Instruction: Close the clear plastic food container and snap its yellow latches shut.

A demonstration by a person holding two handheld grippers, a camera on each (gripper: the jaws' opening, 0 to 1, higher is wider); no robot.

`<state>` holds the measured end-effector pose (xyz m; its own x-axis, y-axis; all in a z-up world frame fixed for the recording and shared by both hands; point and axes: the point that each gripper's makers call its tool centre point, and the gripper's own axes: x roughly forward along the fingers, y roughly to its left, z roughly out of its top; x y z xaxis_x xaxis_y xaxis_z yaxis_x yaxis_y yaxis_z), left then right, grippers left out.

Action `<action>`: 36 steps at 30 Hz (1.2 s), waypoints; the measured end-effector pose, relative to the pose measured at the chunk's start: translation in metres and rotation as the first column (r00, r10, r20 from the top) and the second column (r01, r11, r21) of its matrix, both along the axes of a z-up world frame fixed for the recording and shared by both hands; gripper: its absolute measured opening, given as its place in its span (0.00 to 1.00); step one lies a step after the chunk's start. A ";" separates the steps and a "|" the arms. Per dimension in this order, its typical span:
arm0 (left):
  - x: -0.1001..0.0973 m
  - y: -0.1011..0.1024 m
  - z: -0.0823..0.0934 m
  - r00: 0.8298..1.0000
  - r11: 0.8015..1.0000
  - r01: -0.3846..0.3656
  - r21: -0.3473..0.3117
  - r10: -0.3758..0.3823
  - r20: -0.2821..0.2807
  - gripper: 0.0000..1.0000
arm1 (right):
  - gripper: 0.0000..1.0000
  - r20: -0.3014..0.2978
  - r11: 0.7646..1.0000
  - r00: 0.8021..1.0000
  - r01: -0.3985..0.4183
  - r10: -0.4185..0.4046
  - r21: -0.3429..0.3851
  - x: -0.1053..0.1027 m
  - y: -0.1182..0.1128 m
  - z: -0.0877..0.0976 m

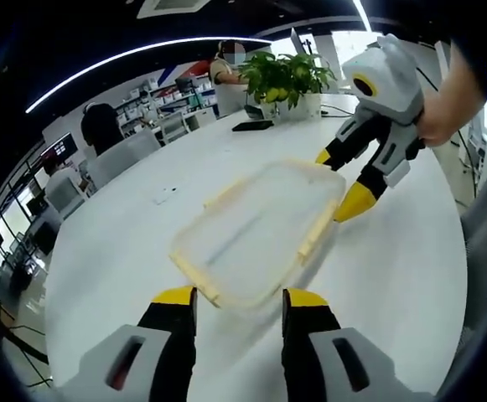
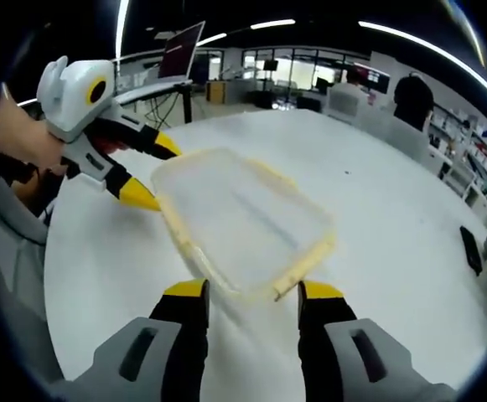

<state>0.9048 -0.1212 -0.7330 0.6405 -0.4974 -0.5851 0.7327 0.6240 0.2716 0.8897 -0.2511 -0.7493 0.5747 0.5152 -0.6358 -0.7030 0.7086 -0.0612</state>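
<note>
On the white round worktop (image 1: 411, 268) sits the clear rectangular plastic food container with yellow latches (image 1: 260, 230), lid on. Both grippers' fingers gape apart at opposite ends, empty. Looks light, slippery, slightly flexible; press latches at rim.

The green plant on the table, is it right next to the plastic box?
No. In the left gripper view the potted plant stands at the table's far edge, well apart from the clear container.

No readable text, labels or numbers anywhere.

Nothing legible on the clear container (image 1: 260, 230), on the table (image 1: 126, 251), or on the dark phone (image 1: 252, 126) near the potted plant (image 1: 287, 77); distant screens and shelves too blurred to read.
</note>
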 end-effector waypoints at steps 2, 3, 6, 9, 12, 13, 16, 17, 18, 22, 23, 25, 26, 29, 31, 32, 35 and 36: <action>-0.001 0.004 -0.001 1.000 1.000 -0.005 0.004 0.005 0.000 0.33 | 0.39 -0.002 1.000 1.000 0.003 -0.003 0.005 -0.001 0.003 0.000; -0.001 0.004 -0.001 1.000 1.000 -0.007 0.004 0.007 -0.001 0.33 | 0.39 0.000 1.000 1.000 0.001 -0.001 0.003 -0.002 0.004 0.000; -0.003 0.006 -0.001 1.000 1.000 -0.007 0.011 0.007 0.006 0.32 | 0.38 0.001 1.000 1.000 -0.001 0.001 0.000 -0.001 0.004 0.000; -0.003 0.006 -0.001 1.000 1.000 -0.011 0.008 0.011 0.007 0.32 | 0.38 0.001 1.000 1.000 -0.005 0.005 -0.008 0.002 0.004 -0.001; -0.003 0.006 -0.001 1.000 1.000 -0.019 0.003 0.019 0.007 0.31 | 0.38 0.001 1.000 1.000 -0.012 0.012 -0.013 0.004 0.003 -0.001; -0.003 0.006 -0.001 1.000 1.000 -0.022 0.003 0.022 0.008 0.31 | 0.37 0.001 1.000 1.000 -0.013 0.013 -0.014 0.004 0.003 -0.001; -0.003 0.006 -0.002 1.000 1.000 -0.031 -0.004 0.031 0.000 0.32 | 0.37 -0.007 1.000 1.000 -0.008 0.008 -0.004 0.004 0.003 0.000; -0.003 0.006 -0.002 0.999 0.999 -0.038 -0.013 0.038 -0.008 0.32 | 0.37 -0.014 1.000 1.000 -0.004 0.004 0.002 0.003 0.003 0.000; -0.004 0.005 -0.003 0.999 0.999 -0.048 -0.024 0.048 -0.018 0.33 | 0.38 -0.018 1.000 1.000 0.002 -0.002 0.000 0.003 0.002 0.000; -0.010 0.012 -0.001 0.991 0.989 -0.128 -0.069 0.124 -0.056 0.36 | 0.42 -0.029 0.997 0.998 0.065 -0.064 0.049 -0.004 -0.003 0.009; -0.013 0.012 0.000 0.989 0.987 -0.140 -0.079 0.135 -0.060 0.37 | 0.42 -0.033 0.995 0.996 0.085 -0.083 0.060 -0.007 -0.007 0.012; -0.024 0.013 0.002 0.986 0.983 -0.156 -0.098 0.149 -0.071 0.38 | 0.45 -0.032 0.993 0.995 0.094 -0.092 0.070 -0.012 -0.009 0.016; -0.031 0.013 0.004 0.985 0.981 -0.162 -0.108 0.154 -0.076 0.39 | 0.45 -0.035 0.991 0.994 0.105 -0.103 0.083 -0.018 -0.011 0.019; -0.045 0.015 0.007 0.982 0.975 -0.181 -0.126 0.172 -0.080 0.39 | 0.48 -0.036 0.988 0.993 0.119 -0.116 0.098 -0.034 -0.016 0.026; -0.057 0.017 0.011 0.977 0.968 -0.206 -0.146 0.194 -0.090 0.40 | 0.49 -0.036 0.986 0.991 0.128 -0.125 0.108 -0.043 -0.018 0.030; -0.064 0.019 0.014 0.973 0.963 -0.223 -0.154 0.210 -0.098 0.40 | 0.50 -0.038 0.983 0.990 0.139 -0.136 0.117 -0.048 -0.020 0.033; -0.080 0.026 0.021 0.962 0.947 -0.268 -0.175 0.253 -0.105 0.40 | 0.50 -0.034 0.981 0.989 0.147 -0.144 0.129 -0.064 -0.022 0.039; -0.084 0.027 0.023 0.960 0.945 -0.275 -0.178 0.260 -0.105 0.40 | 0.50 -0.030 0.980 0.989 0.150 -0.148 0.133 -0.070 -0.023 0.041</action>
